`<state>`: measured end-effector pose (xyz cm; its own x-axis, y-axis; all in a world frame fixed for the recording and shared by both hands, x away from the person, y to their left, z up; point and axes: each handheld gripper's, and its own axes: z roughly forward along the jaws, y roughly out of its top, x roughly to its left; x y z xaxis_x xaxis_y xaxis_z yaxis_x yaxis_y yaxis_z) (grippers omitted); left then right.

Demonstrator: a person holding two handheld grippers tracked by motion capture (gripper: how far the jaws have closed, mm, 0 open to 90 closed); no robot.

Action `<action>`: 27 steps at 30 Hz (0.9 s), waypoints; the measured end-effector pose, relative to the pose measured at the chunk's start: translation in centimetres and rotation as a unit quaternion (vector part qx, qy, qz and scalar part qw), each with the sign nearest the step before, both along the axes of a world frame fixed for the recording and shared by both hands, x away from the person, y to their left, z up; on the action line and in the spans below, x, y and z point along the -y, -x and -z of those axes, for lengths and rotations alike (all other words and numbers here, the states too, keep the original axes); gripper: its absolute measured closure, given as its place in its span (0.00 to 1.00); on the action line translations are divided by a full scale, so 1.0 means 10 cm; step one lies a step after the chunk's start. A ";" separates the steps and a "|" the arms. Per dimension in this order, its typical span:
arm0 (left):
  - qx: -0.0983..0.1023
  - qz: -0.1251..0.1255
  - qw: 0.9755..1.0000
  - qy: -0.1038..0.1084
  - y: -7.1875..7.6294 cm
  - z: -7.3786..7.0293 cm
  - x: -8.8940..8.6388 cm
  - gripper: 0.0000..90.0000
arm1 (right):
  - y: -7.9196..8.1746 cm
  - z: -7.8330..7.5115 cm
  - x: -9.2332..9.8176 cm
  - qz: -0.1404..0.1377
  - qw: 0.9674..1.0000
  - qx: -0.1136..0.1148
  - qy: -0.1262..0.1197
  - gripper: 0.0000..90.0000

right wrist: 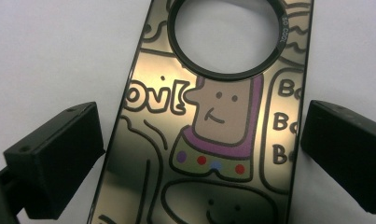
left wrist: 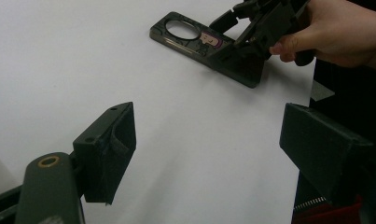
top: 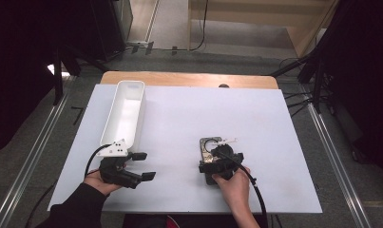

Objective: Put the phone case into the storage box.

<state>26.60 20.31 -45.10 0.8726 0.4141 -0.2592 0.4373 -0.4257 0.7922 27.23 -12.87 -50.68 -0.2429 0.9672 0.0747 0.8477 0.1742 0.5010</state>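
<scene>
A dark, glossy phone case (top: 206,147) with cartoon drawings and a round camera hole lies flat on the white table sheet (top: 189,118). My right gripper (top: 221,160) hovers low over its near end, open. In the right gripper view the case (right wrist: 213,130) sits between the two spread jaws of the right gripper (right wrist: 202,149), neither jaw touching it. My left gripper (top: 144,165) is open with nothing between its jaws, left of the case near the table's front. The left gripper view looks across its own jaws (left wrist: 213,149) to the case (left wrist: 195,37) and the right gripper (left wrist: 251,32).
A long white tray (top: 124,114) stands at the table's left side, just beyond the left gripper. A small white piece (top: 228,140) lies at the case's far right corner. The wooden table edge (top: 189,78) shows at the back.
</scene>
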 end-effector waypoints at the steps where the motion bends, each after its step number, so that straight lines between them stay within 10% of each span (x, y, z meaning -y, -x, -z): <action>1: 0.000 0.000 1.000 0.000 0.00 0.00 0.00 0.20 | 0.00 0.01 -0.01 -0.001 1.000 0.003 0.005 0.00; 27: -0.002 0.000 1.000 -0.003 0.00 0.00 0.00 0.20 | 0.09 0.03 -0.04 0.018 0.999 0.031 0.013 0.05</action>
